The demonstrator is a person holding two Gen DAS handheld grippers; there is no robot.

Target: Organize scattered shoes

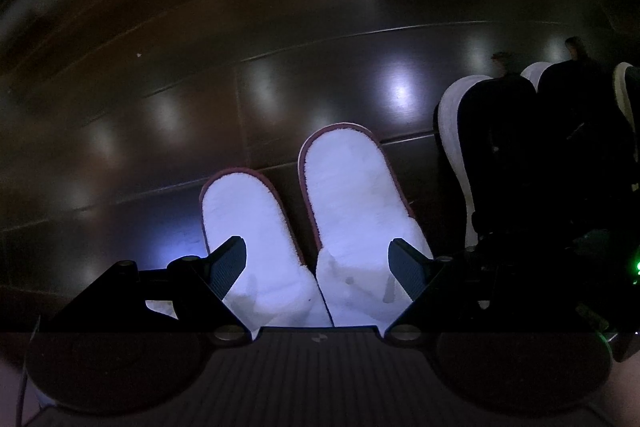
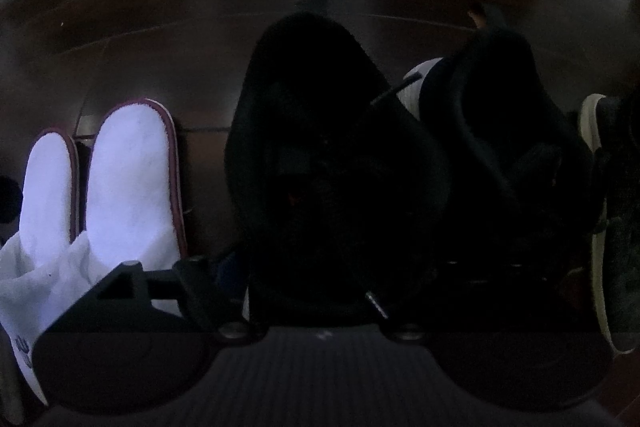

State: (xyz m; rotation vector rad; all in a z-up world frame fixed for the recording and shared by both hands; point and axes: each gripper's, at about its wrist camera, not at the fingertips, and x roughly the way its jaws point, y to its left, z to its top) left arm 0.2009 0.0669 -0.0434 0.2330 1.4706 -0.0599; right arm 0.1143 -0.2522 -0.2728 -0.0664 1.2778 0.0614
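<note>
- Left wrist view looks down along the left hand-held gripper (image 1: 318,269), whose fingers stand wide apart above the heel ends of two white slippers (image 1: 316,227) with dark red edging; nothing lies between the fingers, and whether they touch the slippers cannot be told.
- These slippers lie side by side on the dark wooden floor (image 1: 200,67), toes pointing the same way, the right one set a little further forward. Paired like that, they fit a tidy row.
- Just to their right stand dark shoes with pale soles (image 1: 492,155), also toes forward, close together, so the footwear forms one line along the floor.
- Right wrist view is very dark. The right hand-held gripper (image 2: 320,291) sits directly over a black shoe (image 2: 320,147) that fills the middle of the frame; its left finger shows beside the shoe, the right finger is lost in shadow, so I cannot tell whether it grips the shoe or merely hovers.
- Further right, another dark shoe (image 2: 512,131) and a pale-soled one (image 2: 600,219) stand alongside.
- Judging from this, the shoes already lie largely in a row. That fits either a final nudge to square up the slippers and the black shoe, or both grippers letting go once the pairs are set.
</note>
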